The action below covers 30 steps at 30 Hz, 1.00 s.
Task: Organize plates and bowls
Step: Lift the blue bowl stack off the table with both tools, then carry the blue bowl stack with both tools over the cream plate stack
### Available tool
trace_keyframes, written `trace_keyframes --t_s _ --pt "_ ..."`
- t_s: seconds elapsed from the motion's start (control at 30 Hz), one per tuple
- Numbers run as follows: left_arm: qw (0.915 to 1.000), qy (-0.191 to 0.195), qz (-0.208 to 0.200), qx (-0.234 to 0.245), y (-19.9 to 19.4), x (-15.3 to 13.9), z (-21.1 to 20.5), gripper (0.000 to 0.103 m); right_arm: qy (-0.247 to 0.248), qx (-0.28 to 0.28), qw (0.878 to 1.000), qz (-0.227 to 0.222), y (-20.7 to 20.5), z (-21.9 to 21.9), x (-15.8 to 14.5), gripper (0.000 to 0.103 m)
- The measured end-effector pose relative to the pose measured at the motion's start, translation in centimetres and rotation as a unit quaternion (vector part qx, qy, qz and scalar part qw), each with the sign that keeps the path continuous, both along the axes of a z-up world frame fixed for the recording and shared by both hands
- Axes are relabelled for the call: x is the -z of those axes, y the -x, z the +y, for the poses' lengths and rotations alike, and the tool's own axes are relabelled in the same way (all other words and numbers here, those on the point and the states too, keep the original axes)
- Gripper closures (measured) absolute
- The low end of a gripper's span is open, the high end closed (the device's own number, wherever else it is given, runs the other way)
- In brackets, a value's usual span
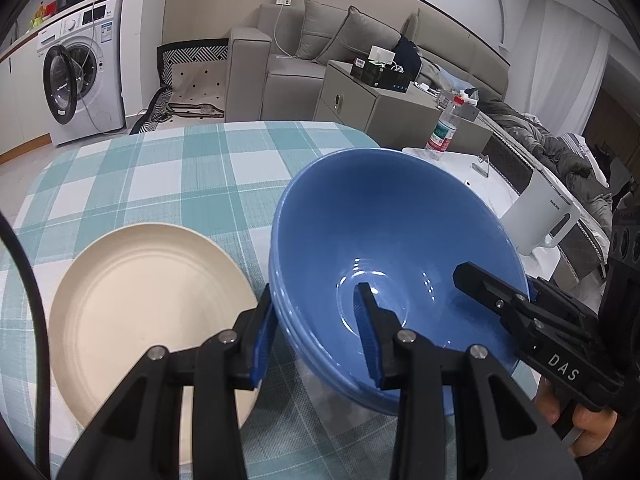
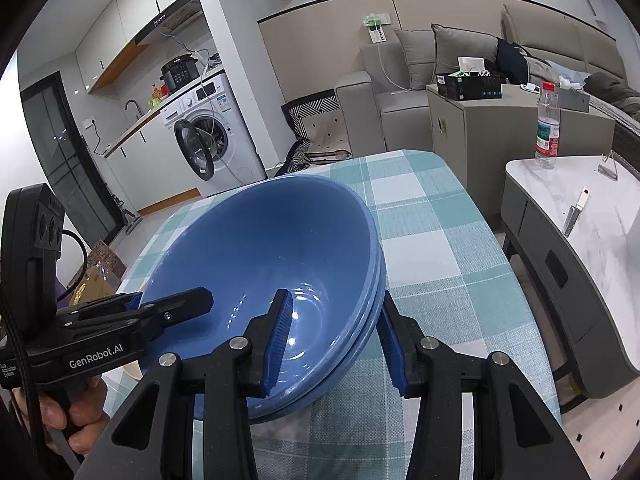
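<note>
A stack of blue bowls (image 1: 392, 240) stands on the checked tablecloth (image 1: 180, 176); it also shows in the right wrist view (image 2: 256, 248). My left gripper (image 1: 316, 332) is open and straddles the stack's left rim, one finger inside the top bowl and one outside. My right gripper (image 2: 334, 340) is open and straddles the right rim the same way; it also shows in the left wrist view (image 1: 492, 292). A cream plate (image 1: 148, 308) lies flat on the cloth just left of the bowls.
A white side table (image 2: 580, 216) with a water bottle (image 2: 547, 128) and a white kettle (image 1: 540, 216) stands right of the table. A grey sofa (image 1: 288, 64), a cabinet (image 1: 372, 100) and a washing machine (image 1: 80, 76) are beyond the far edge.
</note>
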State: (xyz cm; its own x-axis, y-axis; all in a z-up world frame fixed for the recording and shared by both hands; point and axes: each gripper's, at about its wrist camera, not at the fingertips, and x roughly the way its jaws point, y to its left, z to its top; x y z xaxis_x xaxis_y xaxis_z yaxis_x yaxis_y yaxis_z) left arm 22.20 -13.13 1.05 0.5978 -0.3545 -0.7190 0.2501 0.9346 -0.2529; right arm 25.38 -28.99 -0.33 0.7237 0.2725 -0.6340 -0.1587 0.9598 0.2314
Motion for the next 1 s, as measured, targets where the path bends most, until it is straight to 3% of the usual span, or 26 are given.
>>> trace_keyframes --t_s 1.0 --pt "0.9985 0.008 -0.046 -0.029 3.1 -4.1 3.9 0.066 0.045 -0.026 0.998 -0.043 3.0 4.9 -5.8 0.059"
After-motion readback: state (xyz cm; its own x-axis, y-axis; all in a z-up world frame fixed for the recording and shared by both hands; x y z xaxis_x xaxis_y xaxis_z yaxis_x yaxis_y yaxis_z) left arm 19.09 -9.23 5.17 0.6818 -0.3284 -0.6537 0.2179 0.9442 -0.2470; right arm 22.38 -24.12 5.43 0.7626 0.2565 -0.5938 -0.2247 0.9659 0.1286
